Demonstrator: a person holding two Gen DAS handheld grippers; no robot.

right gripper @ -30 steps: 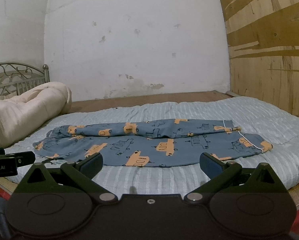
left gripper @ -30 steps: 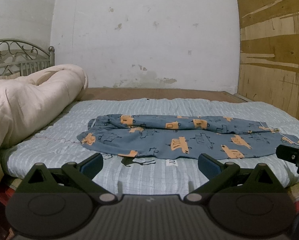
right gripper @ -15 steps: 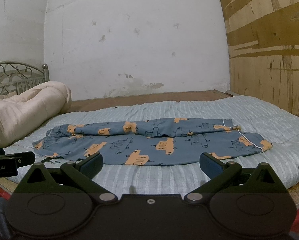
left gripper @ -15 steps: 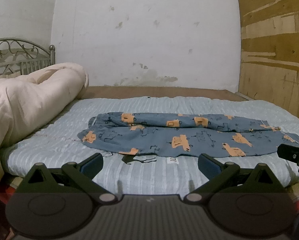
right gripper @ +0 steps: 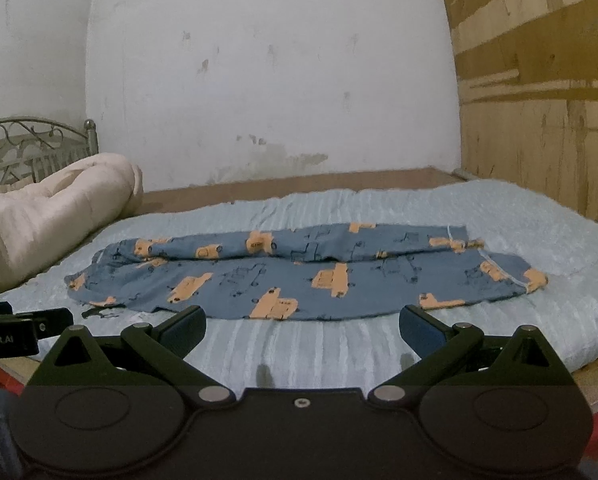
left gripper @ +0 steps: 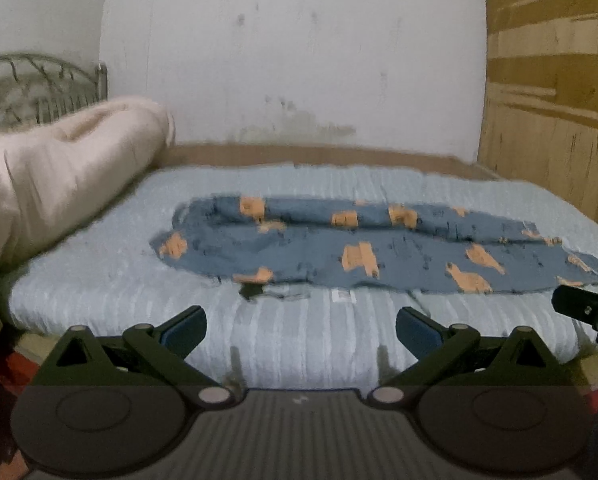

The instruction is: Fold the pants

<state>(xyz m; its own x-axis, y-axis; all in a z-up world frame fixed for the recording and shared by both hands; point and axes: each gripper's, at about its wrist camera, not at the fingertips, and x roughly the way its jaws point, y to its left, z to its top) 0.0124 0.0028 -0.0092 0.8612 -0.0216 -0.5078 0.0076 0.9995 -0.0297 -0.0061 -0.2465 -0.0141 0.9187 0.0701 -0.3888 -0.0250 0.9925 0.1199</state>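
White plaster wall (right gripper: 267, 80), stained and chipped, backs the scene, with a plywood panel (right gripper: 539, 100) on the right side and a metal headboard (right gripper: 27, 148) at the far left. Below them I see a bed with a pale blue ribbed mattress cover (right gripper: 339, 352), and a strip of brown bed board (right gripper: 299, 184) showing along the wall.

On my feeds the pants (right gripper: 299, 272) lie flat near the middle of the cover, lengthwise from left to right. They are blue with orange vehicle prints. One leg lies along the far side of the other and partly overlaps it. The waist end is to the left and the cuffs are to the right, the nearer cuff reaching further right. A rolled cream quilt (left gripper: 51, 184) sits at the left end of the bed, clear of the pants.

I hold the left gripper (left gripper: 301, 330) short of the near mattress edge, its blue-padded fingers (left gripper: 183, 330) spread wide with nothing between them. I find the right gripper (right gripper: 302, 328) in the same condition: fingers (right gripper: 421, 330) wide apart, empty, short of the near hem of the pants and not touching the fabric. Each gripper shows at the edge of the other's view.

The left wrist view is blurred; I cannot read fine detail of the fabric there. A small white tag (left gripper: 343, 297) and a dark mark (left gripper: 255, 292) show on the cover just in front of the pants.
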